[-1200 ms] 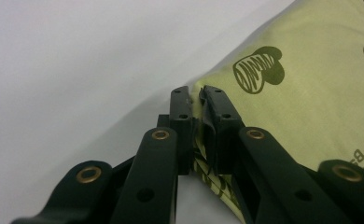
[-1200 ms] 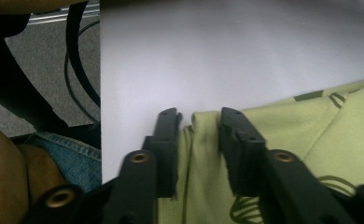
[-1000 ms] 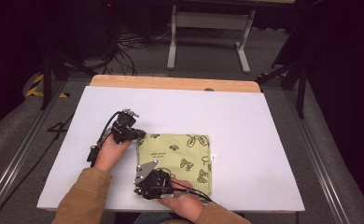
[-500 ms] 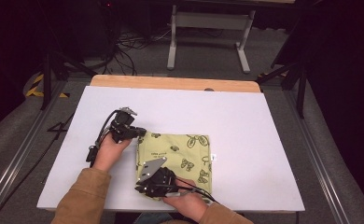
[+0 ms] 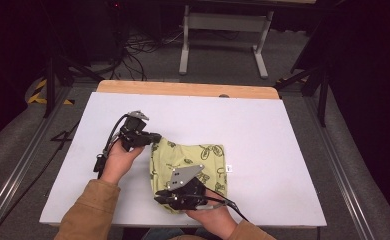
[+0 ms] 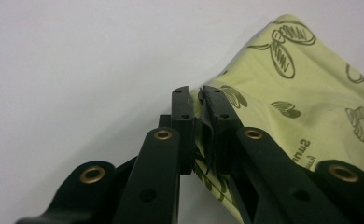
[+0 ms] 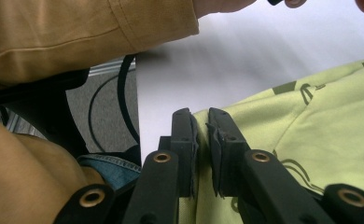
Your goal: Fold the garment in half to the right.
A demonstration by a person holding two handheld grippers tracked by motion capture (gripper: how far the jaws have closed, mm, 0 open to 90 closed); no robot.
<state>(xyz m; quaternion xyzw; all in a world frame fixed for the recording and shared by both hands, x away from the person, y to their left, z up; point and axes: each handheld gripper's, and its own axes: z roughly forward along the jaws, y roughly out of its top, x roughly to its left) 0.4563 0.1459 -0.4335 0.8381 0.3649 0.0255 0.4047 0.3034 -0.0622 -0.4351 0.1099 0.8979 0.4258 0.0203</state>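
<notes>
Gripping the green cloth (image 5: 188,165) with both tongs: my left tongs (image 5: 152,138) clamp its far-left corner, my right tongs (image 5: 164,198) its near-left corner. Cloth body lies rightward on the table (image 5: 263,130); the held edge runs front-to-back between them.

One yellow-green printed cloth (image 5: 190,165) on one white bench (image 5: 263,130). Two grippers: one left gripper (image 5: 152,137), one right gripper (image 5: 159,197), each with two black jaws, both clamped on the cloth. Two hands, two tan sleeves, one small white tag (image 5: 229,169) at the cloth's edge.
</notes>
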